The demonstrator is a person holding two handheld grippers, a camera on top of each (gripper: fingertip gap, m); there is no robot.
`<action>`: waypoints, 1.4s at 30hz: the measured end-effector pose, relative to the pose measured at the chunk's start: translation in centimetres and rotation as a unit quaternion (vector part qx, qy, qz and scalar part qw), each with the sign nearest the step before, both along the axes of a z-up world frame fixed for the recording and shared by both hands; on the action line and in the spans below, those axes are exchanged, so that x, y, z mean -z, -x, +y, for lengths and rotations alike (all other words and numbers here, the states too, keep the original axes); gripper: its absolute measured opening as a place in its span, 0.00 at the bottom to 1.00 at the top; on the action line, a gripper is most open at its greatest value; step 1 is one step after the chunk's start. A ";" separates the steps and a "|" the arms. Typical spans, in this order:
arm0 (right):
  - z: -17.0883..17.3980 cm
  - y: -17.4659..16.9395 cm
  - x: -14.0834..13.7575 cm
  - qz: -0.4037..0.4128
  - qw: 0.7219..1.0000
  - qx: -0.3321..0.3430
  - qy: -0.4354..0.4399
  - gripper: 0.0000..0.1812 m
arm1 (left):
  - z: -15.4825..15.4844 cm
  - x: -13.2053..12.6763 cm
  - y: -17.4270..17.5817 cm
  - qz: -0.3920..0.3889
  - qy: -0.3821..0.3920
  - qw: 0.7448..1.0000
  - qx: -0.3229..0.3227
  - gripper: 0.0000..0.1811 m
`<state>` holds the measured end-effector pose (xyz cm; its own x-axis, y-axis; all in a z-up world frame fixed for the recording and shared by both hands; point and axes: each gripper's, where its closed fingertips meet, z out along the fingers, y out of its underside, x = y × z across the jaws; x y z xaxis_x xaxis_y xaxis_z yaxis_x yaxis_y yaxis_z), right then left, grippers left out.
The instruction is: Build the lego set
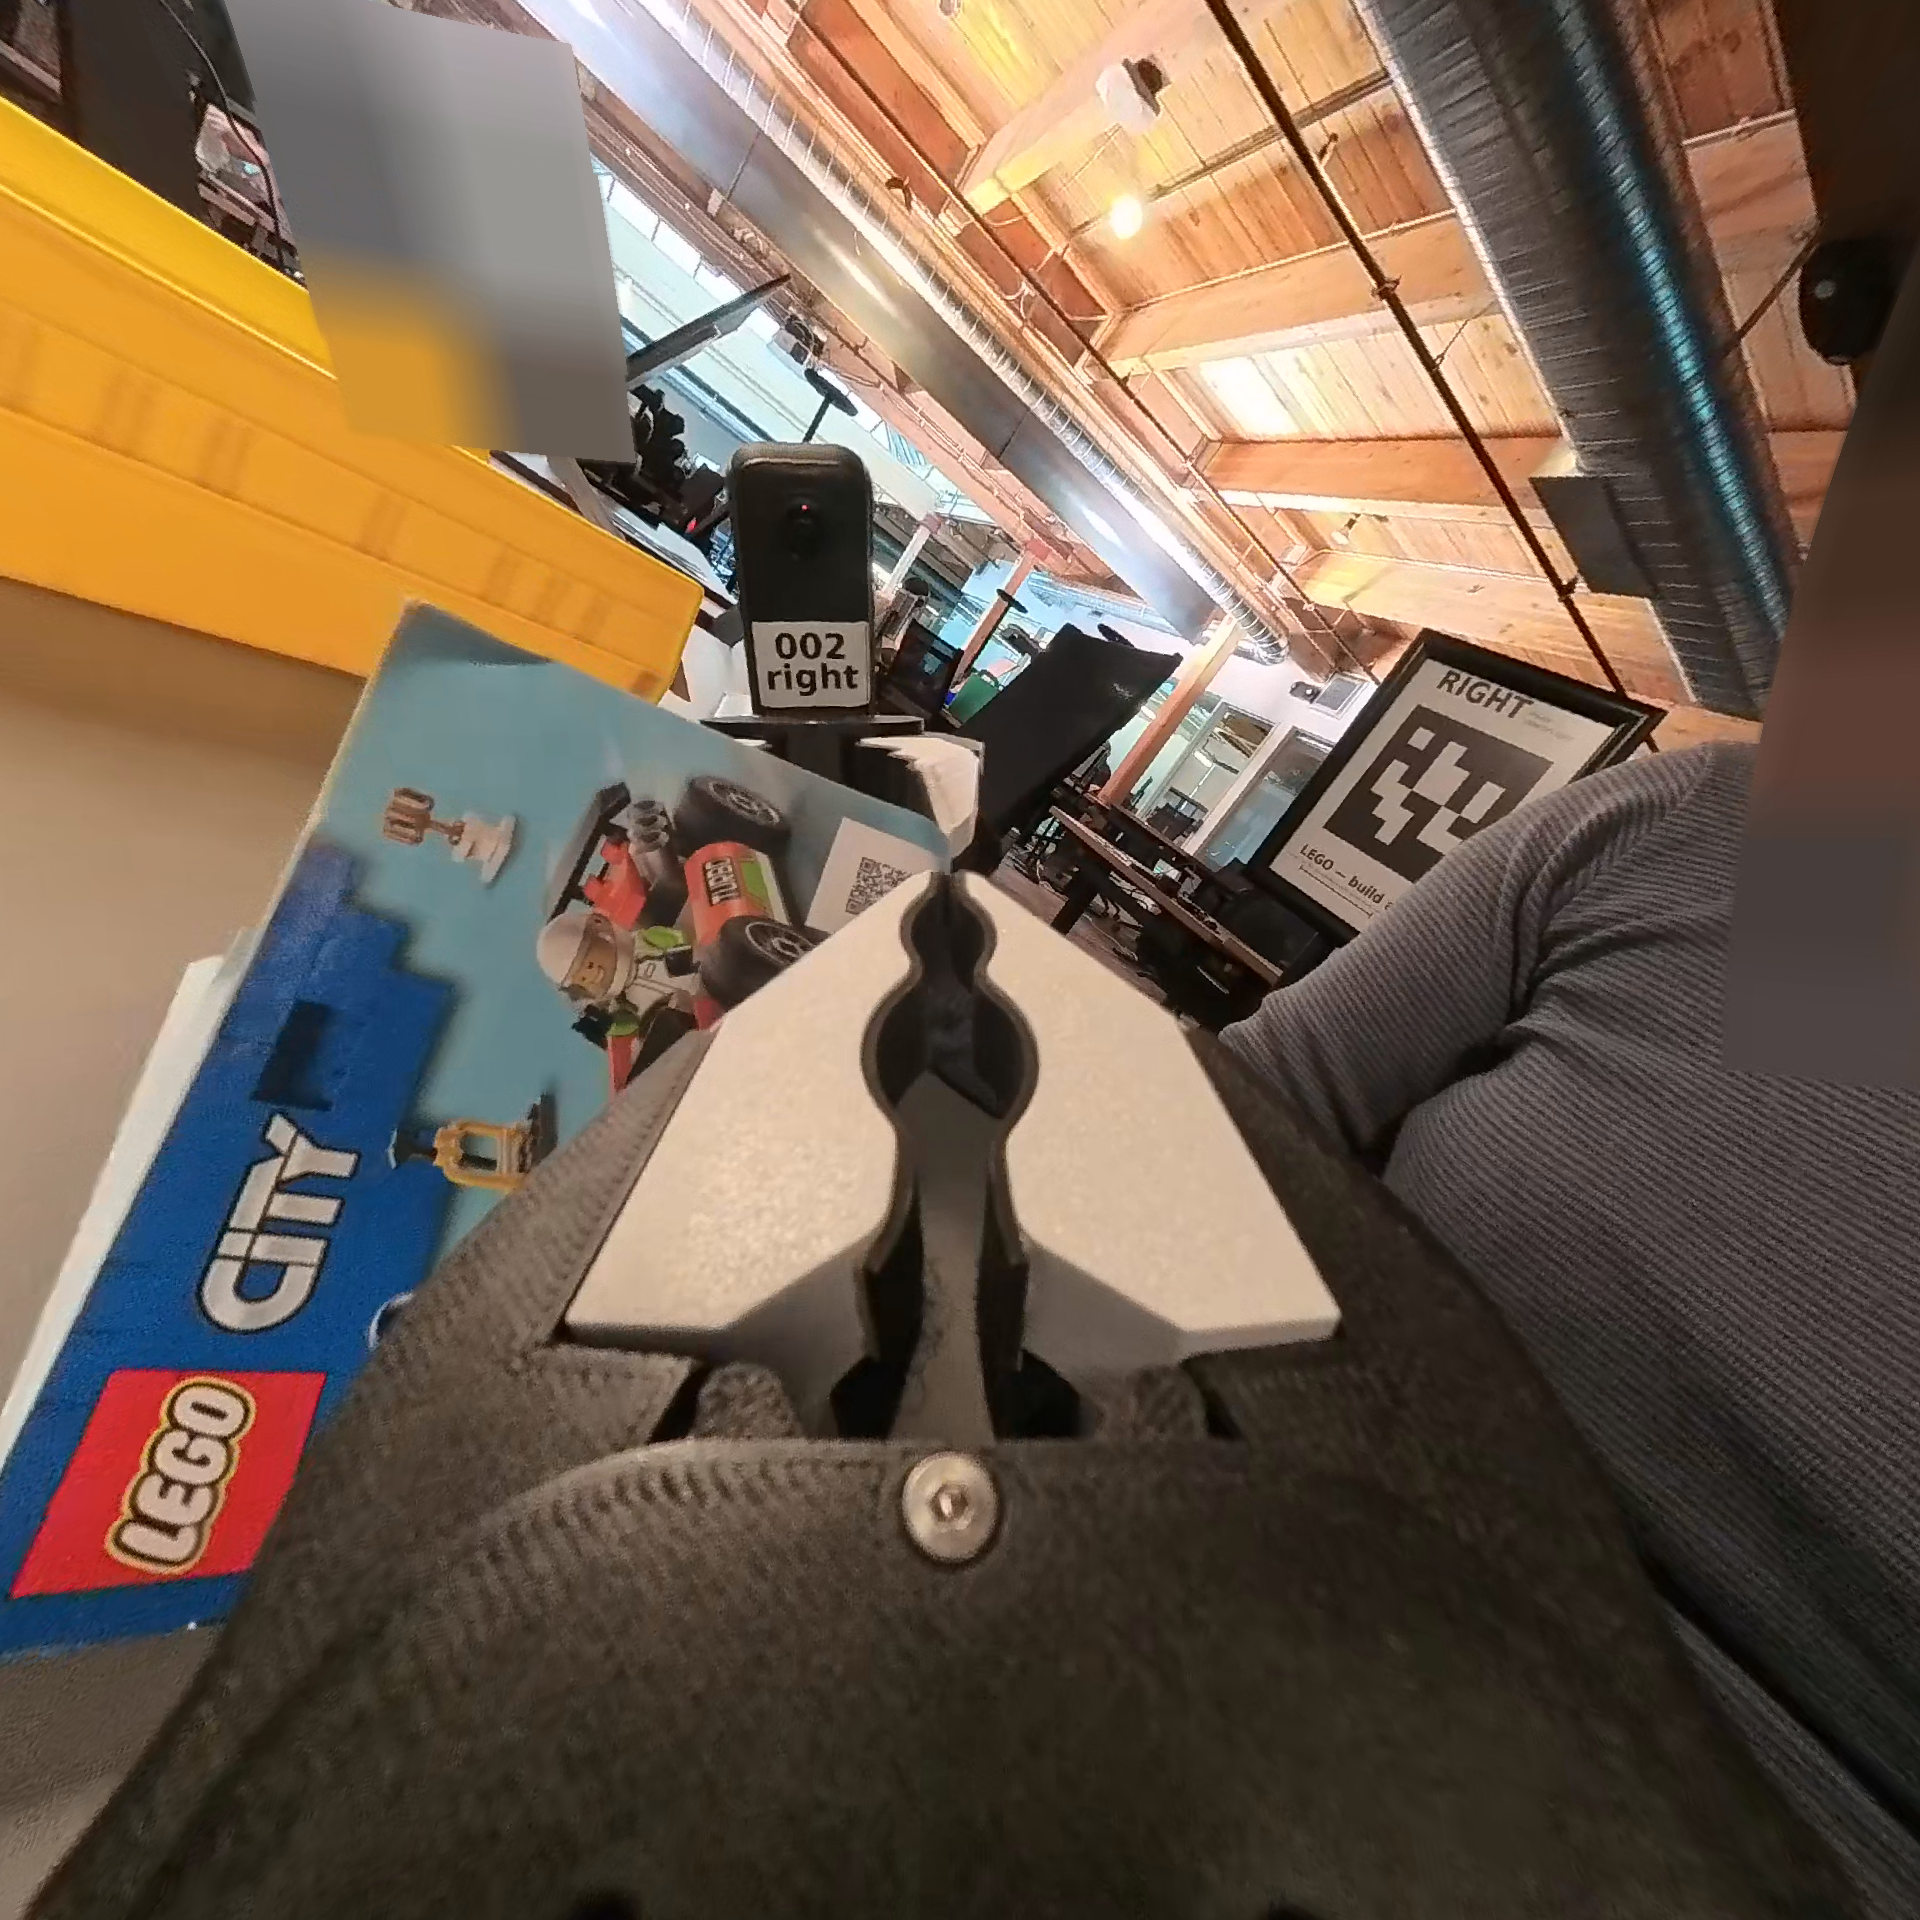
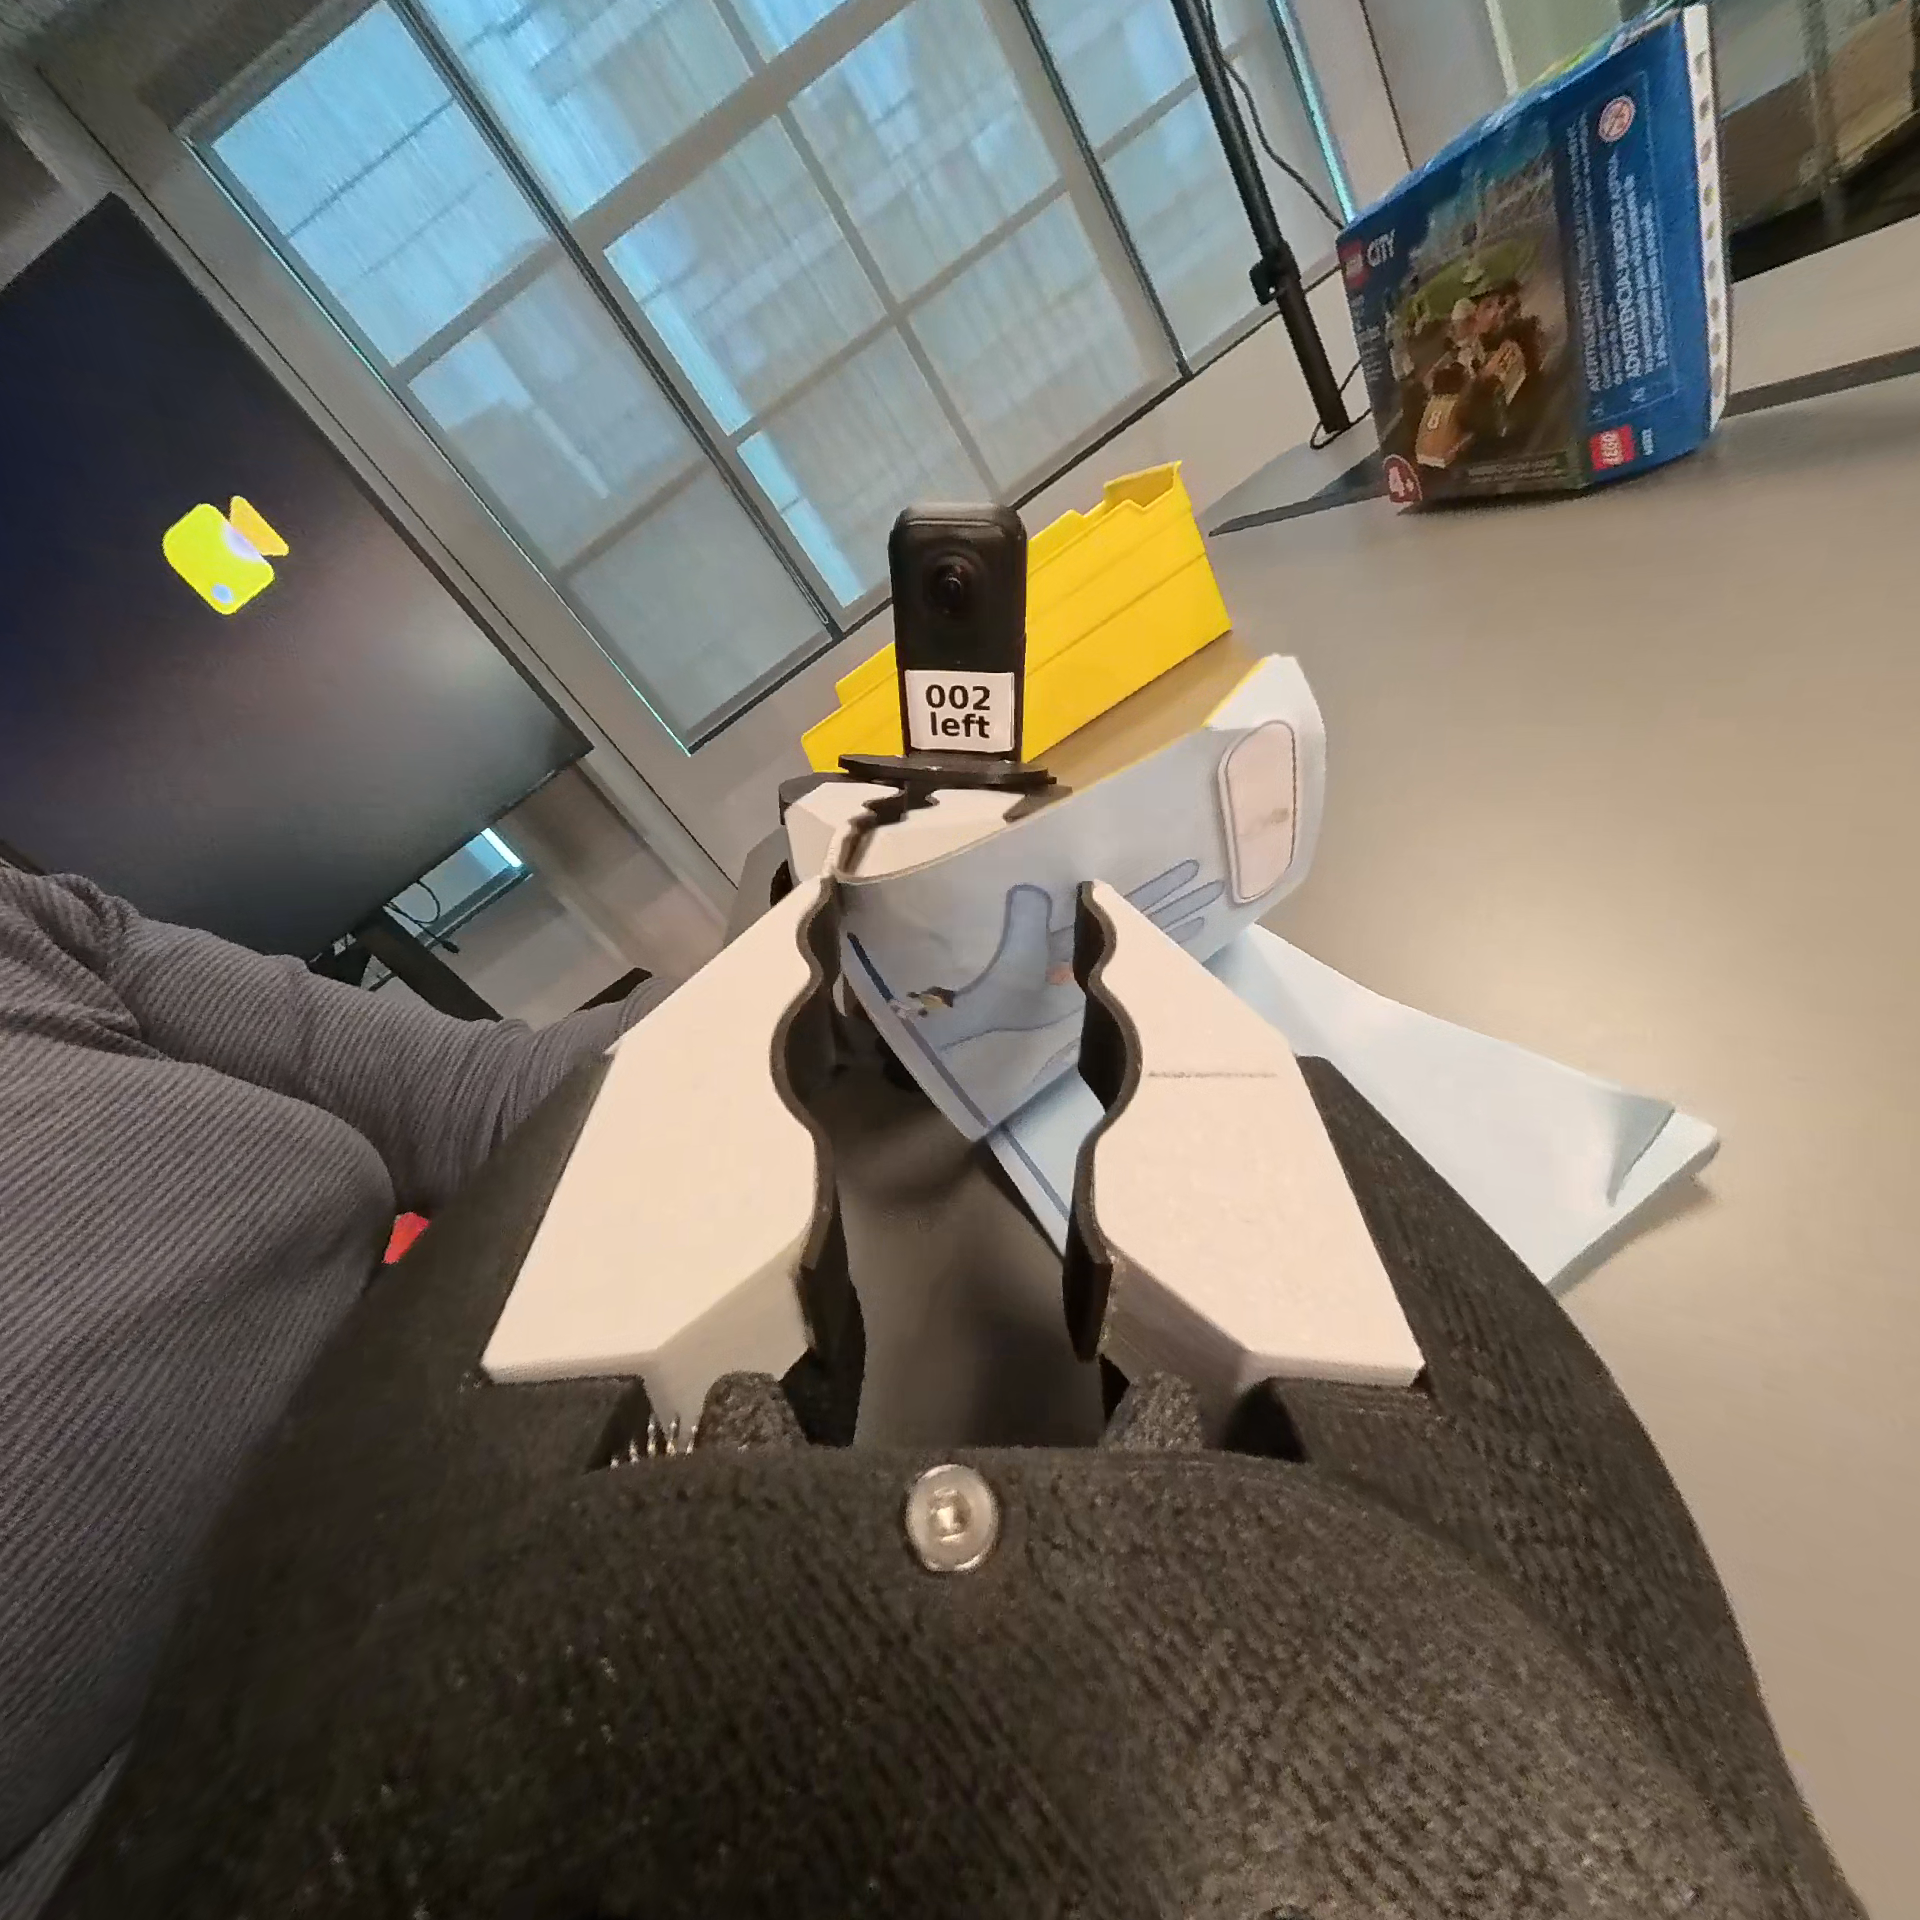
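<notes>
The blue instruction booklet (image 1: 416,987) stands up on the left of the left wrist view, its cover turned to me. My left gripper (image 1: 940,883) is shut on its edge. In the right wrist view the booklet (image 2: 1174,852) curls up off the table, one page lying flat (image 2: 1455,1122). My right gripper (image 2: 954,899) is open, with the raised page between its fingers. The left gripper (image 2: 868,821) faces it just beyond, pinching the same page. The right gripper (image 1: 935,779) shows behind the booklet in the left wrist view.
A yellow bin (image 2: 1122,592) stands behind the booklet and also shows in the left wrist view (image 1: 208,468). A blue Lego box (image 2: 1538,291) stands at the far right on the grey table (image 2: 1558,779). A person's grey sleeve (image 2: 208,1091) is at left. A dark monitor (image 2: 208,623) stands behind it.
</notes>
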<state>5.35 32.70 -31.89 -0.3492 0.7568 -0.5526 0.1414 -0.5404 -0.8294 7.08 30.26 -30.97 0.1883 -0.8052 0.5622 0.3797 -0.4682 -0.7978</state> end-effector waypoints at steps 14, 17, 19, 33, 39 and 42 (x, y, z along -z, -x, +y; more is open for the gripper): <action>-0.8 -0.2 -0.1 0.005 0.999 -0.033 0.016 0.23 | -0.1 -0.1 0.1 -0.003 -0.005 1.000 -0.003 0.00; -1.1 -0.3 -0.5 0.015 0.998 -0.047 0.032 0.23 | -0.2 0.1 -0.3 0.005 -0.001 1.000 0.008 0.00; -1.4 -0.3 -0.7 0.020 0.998 -0.056 0.037 0.24 | -0.5 0.0 -0.5 0.017 -0.018 1.000 0.004 0.00; -2.4 -0.3 -1.2 0.038 0.993 -0.090 0.060 0.26 | -0.9 -0.1 -0.8 0.017 -0.027 0.999 0.014 0.00; -2.4 -0.4 -1.3 0.040 0.993 -0.090 0.062 0.26 | -0.9 -0.2 -0.7 0.010 -0.027 0.999 0.017 0.00; -2.5 -0.3 -1.1 0.036 0.994 -0.089 0.053 0.26 | -0.9 -0.2 -0.8 0.013 -0.024 0.999 0.017 0.00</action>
<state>5.65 30.20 -30.77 -0.5147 0.6183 -0.5939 0.1843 -0.5967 -0.7810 7.85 29.37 -30.81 0.1736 -0.8377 0.5178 0.3435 -0.4412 -0.8290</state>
